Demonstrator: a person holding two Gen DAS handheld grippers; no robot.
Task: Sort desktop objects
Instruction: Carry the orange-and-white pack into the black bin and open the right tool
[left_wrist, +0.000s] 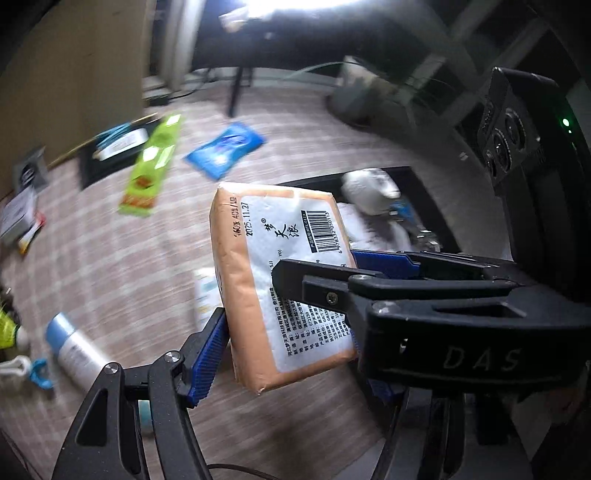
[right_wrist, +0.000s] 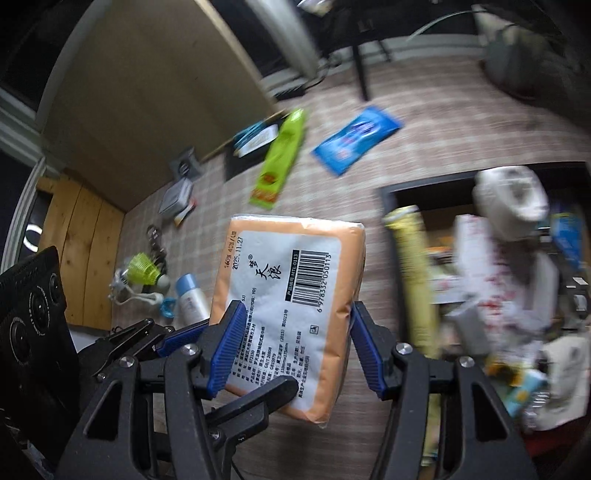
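An orange tissue pack (left_wrist: 258, 280) with a white barcode label is held in the air above the checked tablecloth. My left gripper (left_wrist: 291, 354) is shut on its lower part. My right gripper (right_wrist: 295, 343) also grips the same pack (right_wrist: 291, 295) across its sides; its black body crosses the left wrist view (left_wrist: 424, 295) from the right. The left gripper's finger (right_wrist: 255, 402) lies under the pack in the right wrist view.
On the cloth lie a green snack bag (right_wrist: 280, 158), a blue wipes pack (right_wrist: 354, 140), a black tray (right_wrist: 247, 155), a white-and-blue bottle (right_wrist: 190, 295), a green shuttlecock (right_wrist: 144, 273) and small boxes (right_wrist: 177, 199). A black bin (right_wrist: 480, 258) at right holds a tube, paper roll and packets.
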